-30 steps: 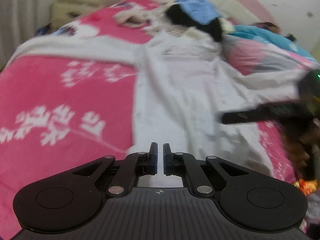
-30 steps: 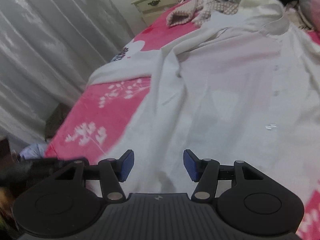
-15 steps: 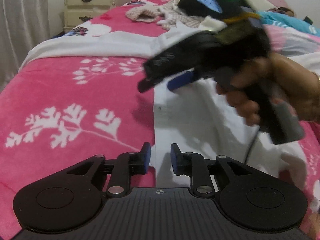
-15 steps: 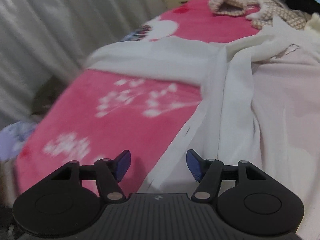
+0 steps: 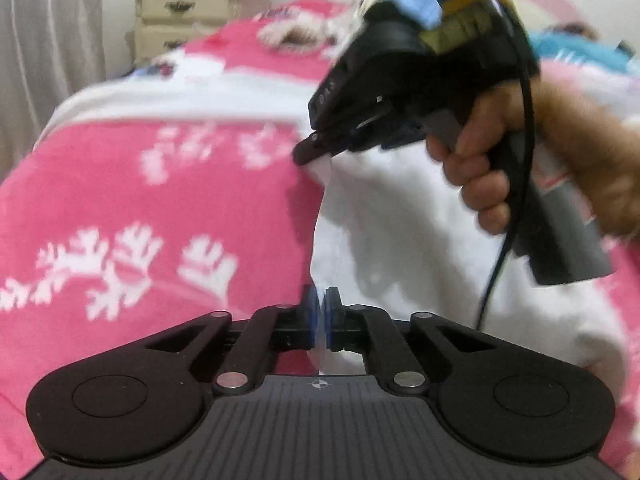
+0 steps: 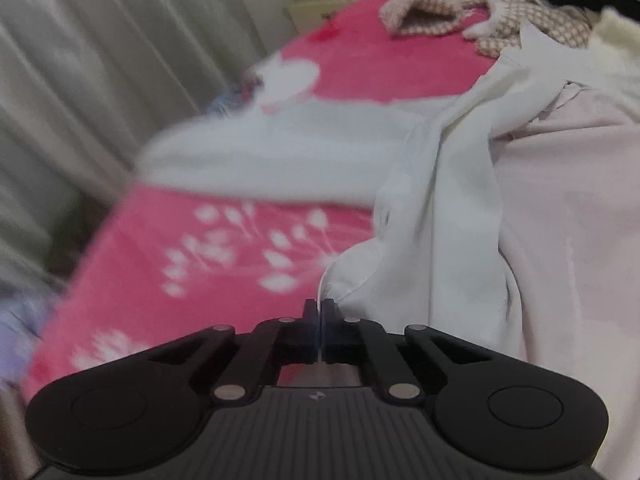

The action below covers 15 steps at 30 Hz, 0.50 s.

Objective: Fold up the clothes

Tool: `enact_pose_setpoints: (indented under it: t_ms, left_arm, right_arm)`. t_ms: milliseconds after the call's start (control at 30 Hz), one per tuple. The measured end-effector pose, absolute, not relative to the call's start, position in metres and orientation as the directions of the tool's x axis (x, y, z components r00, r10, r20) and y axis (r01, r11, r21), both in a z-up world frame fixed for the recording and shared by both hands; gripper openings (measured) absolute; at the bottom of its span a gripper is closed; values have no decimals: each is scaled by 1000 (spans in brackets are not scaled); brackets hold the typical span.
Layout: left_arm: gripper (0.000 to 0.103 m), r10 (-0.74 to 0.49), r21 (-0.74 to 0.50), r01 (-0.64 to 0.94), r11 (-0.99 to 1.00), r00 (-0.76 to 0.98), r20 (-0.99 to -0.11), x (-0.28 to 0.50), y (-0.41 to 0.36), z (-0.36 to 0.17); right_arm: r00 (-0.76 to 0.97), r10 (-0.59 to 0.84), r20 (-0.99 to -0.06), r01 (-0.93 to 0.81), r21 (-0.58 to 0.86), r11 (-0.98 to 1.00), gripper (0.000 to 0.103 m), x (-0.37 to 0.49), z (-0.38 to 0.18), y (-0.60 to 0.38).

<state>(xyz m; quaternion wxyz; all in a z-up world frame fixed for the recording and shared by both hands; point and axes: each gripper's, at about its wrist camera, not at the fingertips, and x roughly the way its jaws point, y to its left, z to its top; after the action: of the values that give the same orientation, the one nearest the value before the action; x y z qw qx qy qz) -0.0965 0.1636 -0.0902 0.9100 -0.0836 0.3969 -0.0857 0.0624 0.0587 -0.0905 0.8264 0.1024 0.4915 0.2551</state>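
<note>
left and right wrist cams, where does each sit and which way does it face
Left wrist: on the left gripper, facing up the pink bed toward the dresser; shows the right gripper and hand.
Right wrist: on the right gripper, facing along the bed edge toward the curtain; only its own fingers show.
Shared: the white shirt, pinched by both.
</note>
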Motion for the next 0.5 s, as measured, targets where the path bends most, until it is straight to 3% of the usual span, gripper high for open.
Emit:
enact_pose_setpoints:
  t_ms: [133,267,500]
  left_arm:
    - [2,-349,-293,212,932,737,-578,-111,159,-45]
    - [2,-496,-357,354,864,715,-493,-115,137,-23]
    - [2,-661,-442,492,750,539,-522,-111,74,-43]
  right_arm:
    - [434,644,-630,-298,574,763,2,60,-49,6]
    - [512,666,-542,-251,647,720,2,50,-20,-62]
    - [591,548,-592,-67,641,765,2,14,-49,-152]
